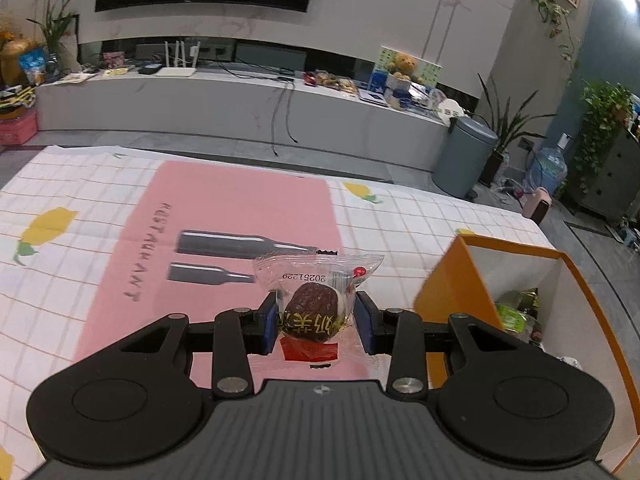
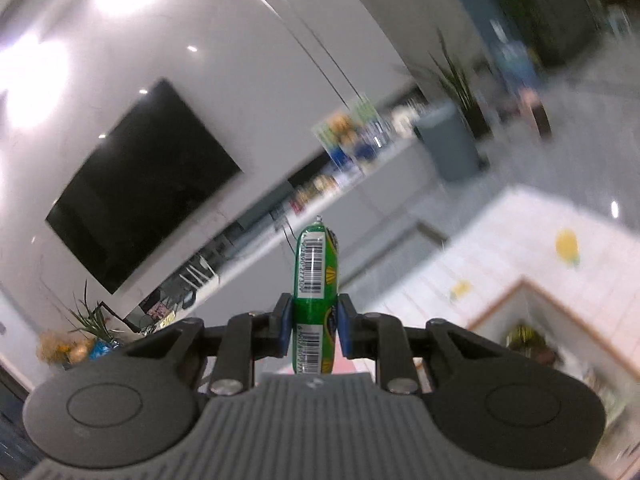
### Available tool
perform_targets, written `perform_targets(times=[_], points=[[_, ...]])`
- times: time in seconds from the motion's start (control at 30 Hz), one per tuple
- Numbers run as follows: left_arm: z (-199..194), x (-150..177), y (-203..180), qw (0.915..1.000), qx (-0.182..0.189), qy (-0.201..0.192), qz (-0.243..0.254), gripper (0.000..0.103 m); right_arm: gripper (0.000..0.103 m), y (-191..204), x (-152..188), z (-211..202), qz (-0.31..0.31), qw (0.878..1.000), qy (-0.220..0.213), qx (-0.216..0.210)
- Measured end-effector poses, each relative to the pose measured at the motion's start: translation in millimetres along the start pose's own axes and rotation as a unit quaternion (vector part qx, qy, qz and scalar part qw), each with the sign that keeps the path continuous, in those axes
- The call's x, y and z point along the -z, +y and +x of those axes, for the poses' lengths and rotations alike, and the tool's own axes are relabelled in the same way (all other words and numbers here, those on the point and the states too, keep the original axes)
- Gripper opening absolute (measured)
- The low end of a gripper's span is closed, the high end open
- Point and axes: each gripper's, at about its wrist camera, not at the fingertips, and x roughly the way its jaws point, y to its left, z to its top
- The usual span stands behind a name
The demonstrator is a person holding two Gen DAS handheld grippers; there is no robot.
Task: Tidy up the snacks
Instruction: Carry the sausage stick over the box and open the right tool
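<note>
Item one: your left tongs (image 1: 316,316), blue pads pinching a wrapped date snack (image 1: 316,306), a wrinkled dark-brown oval in crinkly clear film with gold lettering and a red strip, raised over the pink panel of the checked tablecloth (image 1: 100,200). To their right stands an orange-walled box (image 1: 452,284), white inside, shiny wrappers at the bottom.

Item two: your right tongs (image 2: 314,322), clamped on a sausage stick (image 2: 316,264), a glossy green cylinder with a white barcode, pointing forward beyond the tips, high above the table.
</note>
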Motion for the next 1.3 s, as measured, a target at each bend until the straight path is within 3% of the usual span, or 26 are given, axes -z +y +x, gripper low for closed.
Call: perform_targets(times=[0.1, 0.17, 0.3, 0.5, 0.7, 0.8, 0.93, 1.3], points=[[-9.8, -1.5, 10.8, 1.0, 0.0, -0.006, -0.002, 0.043, 0.021, 6.8, 10.2, -12.3, -0.025, 0.999, -0.02, 0.0], [-14.8, -0.8, 14.8, 1.0, 0.0, -0.007, -0.006, 0.043, 0.021, -2.8, 21.0, -4.1, -0.028, 1.0, -0.006, 0.007], [-17.0, -0.5, 13.6, 1.0, 0.005, -0.007, -0.005, 0.043, 0.021, -55.5, 51.8, 38.0, 0.036, 0.997, 0.041, 0.055], [-9.1, -1.6, 7.9, 1.0, 0.009, -0.001, -0.003, 0.043, 0.021, -137.5, 92.4, 101.6, 0.18, 0.971, 0.12, 0.103], [1.3, 4.4, -1.5, 0.9997, 0.012, 0.013, 0.019, 0.043, 0.021, -167.2, 109.3, 149.9, 0.234, 0.954, 0.133, 0.135], [3.0, 7.7, -6.6, 0.9992, 0.011, 0.016, 0.034, 0.043, 0.021, -176.1, 107.2, 175.6, 0.233, 0.954, 0.126, 0.144], [9.2, 8.1, -4.5, 0.9984, 0.04, 0.037, 0.015, 0.043, 0.021, -190.4, 107.3, 193.6, 0.252, 0.945, 0.126, 0.167], [18.8, 14.1, -10.4, 0.9976, 0.028, 0.06, 0.019, 0.043, 0.024, -189.3, 117.0, 224.1, 0.237, 0.937, 0.163, 0.196]])
